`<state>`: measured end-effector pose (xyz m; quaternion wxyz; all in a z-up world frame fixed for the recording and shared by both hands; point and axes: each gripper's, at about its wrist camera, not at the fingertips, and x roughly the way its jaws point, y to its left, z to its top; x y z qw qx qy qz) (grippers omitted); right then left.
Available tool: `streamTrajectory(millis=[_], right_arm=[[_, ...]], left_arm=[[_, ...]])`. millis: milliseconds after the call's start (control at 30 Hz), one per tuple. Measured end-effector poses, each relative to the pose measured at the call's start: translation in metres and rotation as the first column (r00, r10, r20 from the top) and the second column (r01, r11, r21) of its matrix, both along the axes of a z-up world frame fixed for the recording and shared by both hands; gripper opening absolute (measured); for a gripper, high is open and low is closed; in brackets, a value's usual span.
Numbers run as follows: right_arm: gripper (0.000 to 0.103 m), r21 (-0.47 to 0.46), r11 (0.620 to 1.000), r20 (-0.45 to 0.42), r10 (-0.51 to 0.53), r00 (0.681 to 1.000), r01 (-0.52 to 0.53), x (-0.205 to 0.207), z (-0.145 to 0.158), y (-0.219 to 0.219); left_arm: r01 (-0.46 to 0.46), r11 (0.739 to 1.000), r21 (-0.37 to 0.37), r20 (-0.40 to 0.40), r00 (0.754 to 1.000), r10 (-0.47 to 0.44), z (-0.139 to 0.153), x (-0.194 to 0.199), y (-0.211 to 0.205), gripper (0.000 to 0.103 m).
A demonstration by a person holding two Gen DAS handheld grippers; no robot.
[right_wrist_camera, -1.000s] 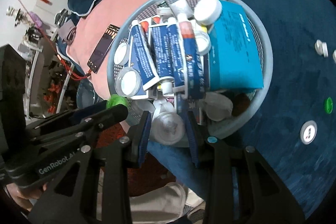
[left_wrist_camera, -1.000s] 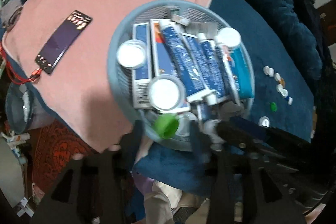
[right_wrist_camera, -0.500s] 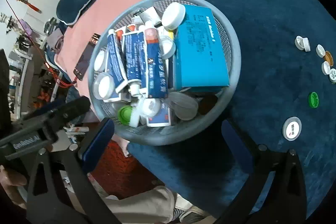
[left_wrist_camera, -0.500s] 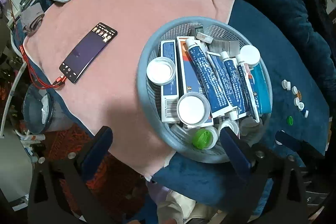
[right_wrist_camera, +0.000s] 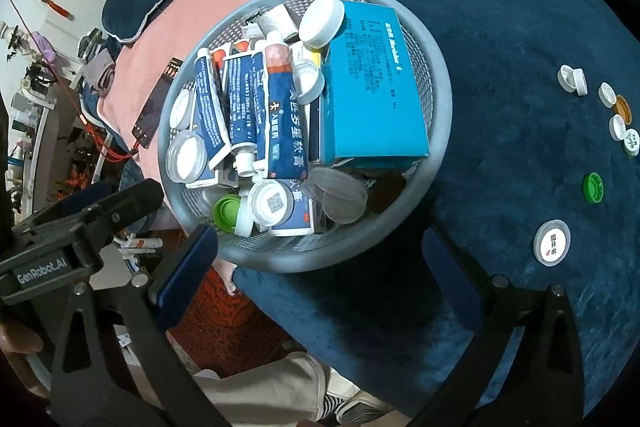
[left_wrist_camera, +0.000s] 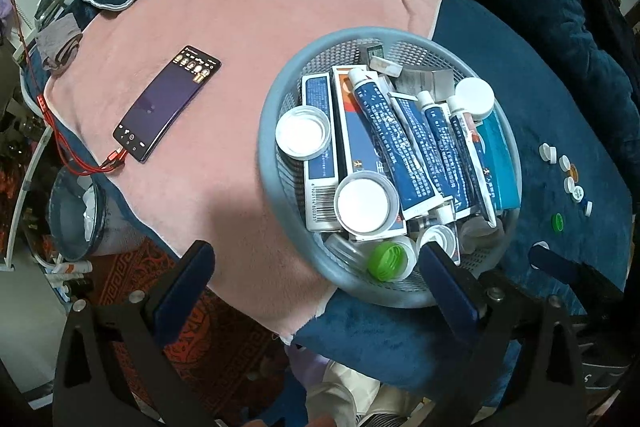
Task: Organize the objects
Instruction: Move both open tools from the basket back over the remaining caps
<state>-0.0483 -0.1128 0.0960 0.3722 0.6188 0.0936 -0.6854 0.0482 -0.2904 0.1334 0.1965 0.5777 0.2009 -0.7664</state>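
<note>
A round grey-blue mesh basket [left_wrist_camera: 276, 187] [right_wrist_camera: 442, 131] sits on a dark blue blanket. It holds several blue ointment tubes [left_wrist_camera: 384, 131] [right_wrist_camera: 284, 115], white lids [left_wrist_camera: 304, 133], a teal box [right_wrist_camera: 372, 83] and a green cap [left_wrist_camera: 386, 261] [right_wrist_camera: 224, 211]. My left gripper [left_wrist_camera: 320, 287] is open and empty, just in front of the basket's near rim. My right gripper [right_wrist_camera: 320, 267] is open and empty, also at the near rim. Loose bottle caps [right_wrist_camera: 616, 115] [left_wrist_camera: 568, 179] lie on the blanket to the right.
A phone [left_wrist_camera: 168, 103] on a red cable lies on the pink towel [left_wrist_camera: 248, 27] left of the basket. A green cap [right_wrist_camera: 593, 187] and a white labelled lid [right_wrist_camera: 552, 242] lie on the blanket. The bed edge and a red patterned rug [left_wrist_camera: 192, 347] are below.
Both grippers have opened and pulled back from the basket. The right gripper let go of a white cap it held one second ago. The basket now looks farther away.
</note>
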Motion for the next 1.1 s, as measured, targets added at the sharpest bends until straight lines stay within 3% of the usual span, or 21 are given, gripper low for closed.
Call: streamTrajectory(millis=[1100], right_arm=[[0.103,0.016,1.0,0.0,-0.024,1.0,0.024,-0.009,-0.004,0.012]], left_arm=[[0.046,0.999,-0.029,0.039,0.998,-0.045,-0.003,-0.005,0.015,0.102]])
